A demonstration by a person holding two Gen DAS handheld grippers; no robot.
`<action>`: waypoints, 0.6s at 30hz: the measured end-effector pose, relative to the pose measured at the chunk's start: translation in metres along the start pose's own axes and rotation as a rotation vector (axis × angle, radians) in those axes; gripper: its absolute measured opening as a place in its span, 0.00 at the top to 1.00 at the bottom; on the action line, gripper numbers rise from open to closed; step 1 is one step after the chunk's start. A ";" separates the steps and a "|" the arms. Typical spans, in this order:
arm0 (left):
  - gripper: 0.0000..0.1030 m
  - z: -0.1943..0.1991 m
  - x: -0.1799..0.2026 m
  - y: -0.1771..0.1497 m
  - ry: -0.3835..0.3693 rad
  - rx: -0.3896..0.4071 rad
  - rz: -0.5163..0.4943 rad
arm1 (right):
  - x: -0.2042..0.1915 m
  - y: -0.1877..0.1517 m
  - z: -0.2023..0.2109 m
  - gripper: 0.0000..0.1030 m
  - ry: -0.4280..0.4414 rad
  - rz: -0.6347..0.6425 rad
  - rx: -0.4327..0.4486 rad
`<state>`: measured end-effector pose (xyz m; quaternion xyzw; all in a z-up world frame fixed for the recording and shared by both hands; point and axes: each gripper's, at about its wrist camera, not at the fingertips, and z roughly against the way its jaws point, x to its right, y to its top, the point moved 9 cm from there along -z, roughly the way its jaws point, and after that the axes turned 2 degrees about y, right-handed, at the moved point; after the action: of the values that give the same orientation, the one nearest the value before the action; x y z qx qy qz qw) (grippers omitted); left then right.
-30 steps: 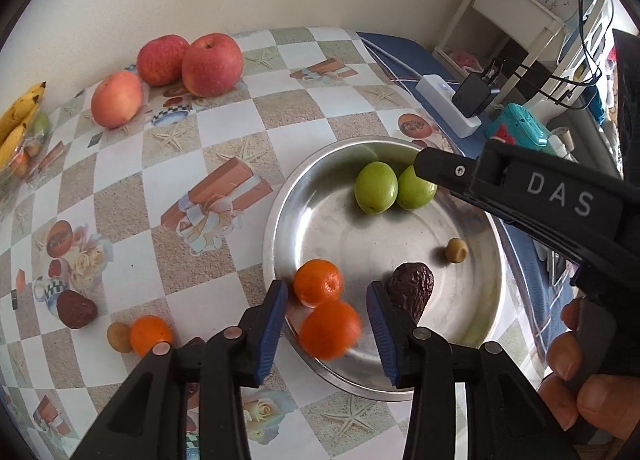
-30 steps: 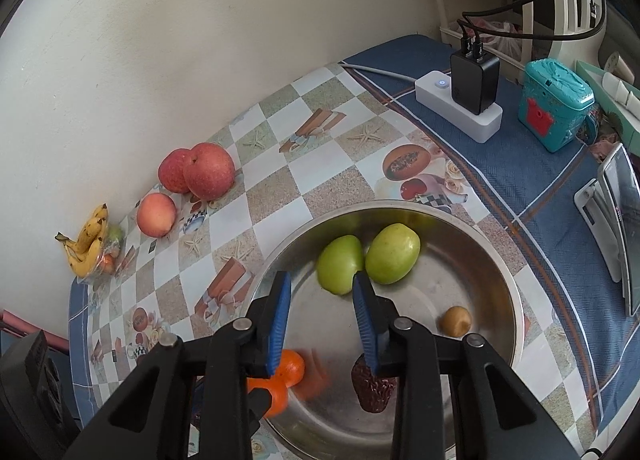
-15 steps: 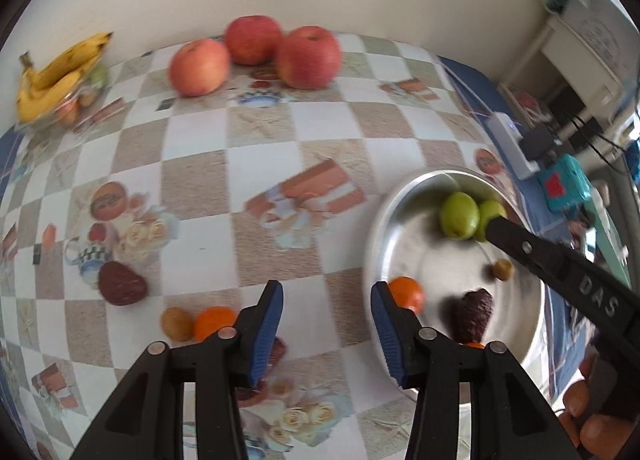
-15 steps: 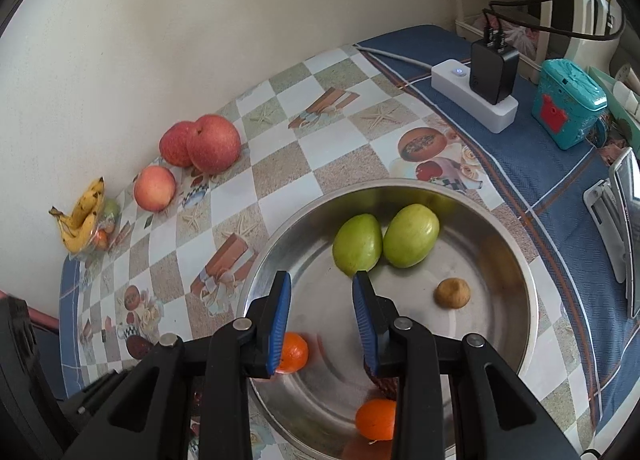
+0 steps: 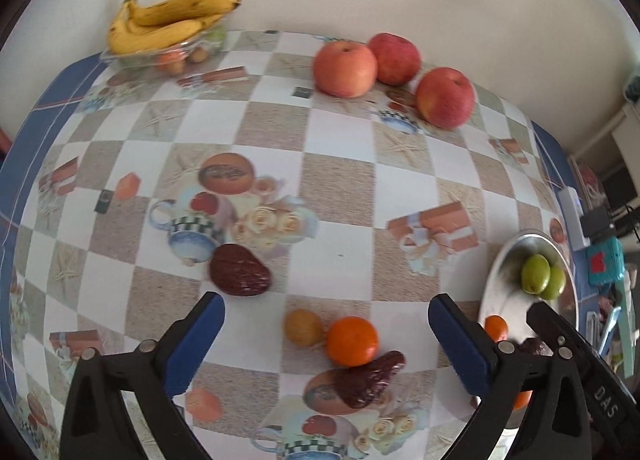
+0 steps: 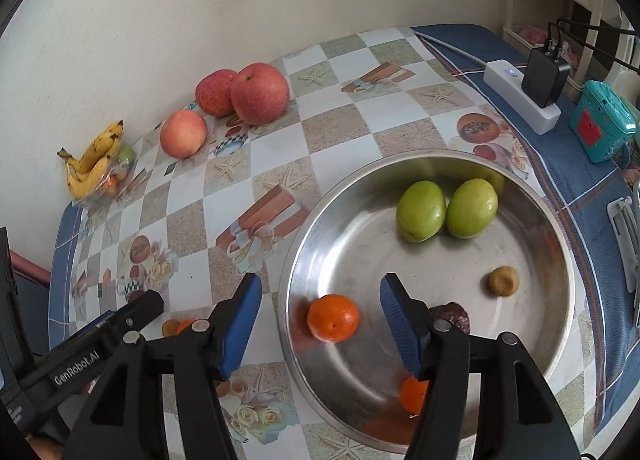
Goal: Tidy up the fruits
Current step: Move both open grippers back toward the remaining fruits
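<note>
Left hand-held gripper (image 5: 326, 334) just opened wide, empty, above loose tangerine (image 5: 352, 341) on the checked surface (image 5: 340, 188), beside small brown fruit (image 5: 303, 326) and dark dried fruit (image 5: 368, 378). Right hand-held gripper (image 6: 320, 314) just opened partway, nothing pinched, over steel bowl (image 6: 472, 158) with another tangerine (image 6: 333, 317) between its jaws. Probably light, round, soft-skinned (rolls easily); best pinched gently across the middle.

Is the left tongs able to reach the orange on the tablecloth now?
Probably yes. The left tongs stand wide open right over the orange, and nothing sits above it. The small brown fruit and dark date touching it may get caught too.
</note>
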<state>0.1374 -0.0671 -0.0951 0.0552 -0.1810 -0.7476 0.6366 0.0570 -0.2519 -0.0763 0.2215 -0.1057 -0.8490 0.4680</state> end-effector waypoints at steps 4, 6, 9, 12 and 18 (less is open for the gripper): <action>0.00 0.000 -0.018 -0.002 0.033 0.007 0.039 | -0.005 -0.008 -0.002 0.19 -0.008 0.019 -0.010; 0.00 0.002 -0.026 -0.003 0.051 0.014 0.055 | -0.007 -0.013 -0.003 0.19 -0.015 0.033 -0.013; 0.00 0.005 -0.036 -0.005 0.077 0.027 0.067 | -0.008 -0.020 -0.003 0.19 -0.031 0.050 -0.009; 0.00 0.008 -0.045 -0.008 0.098 0.034 0.074 | -0.008 -0.024 -0.003 0.19 -0.048 0.064 -0.004; 0.00 0.016 -0.060 -0.013 0.115 0.050 0.079 | -0.017 -0.025 -0.003 0.19 -0.033 0.073 0.013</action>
<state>0.1307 -0.0037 -0.0933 0.1068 -0.1647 -0.7126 0.6735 0.0477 -0.2239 -0.0835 0.2066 -0.1269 -0.8340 0.4956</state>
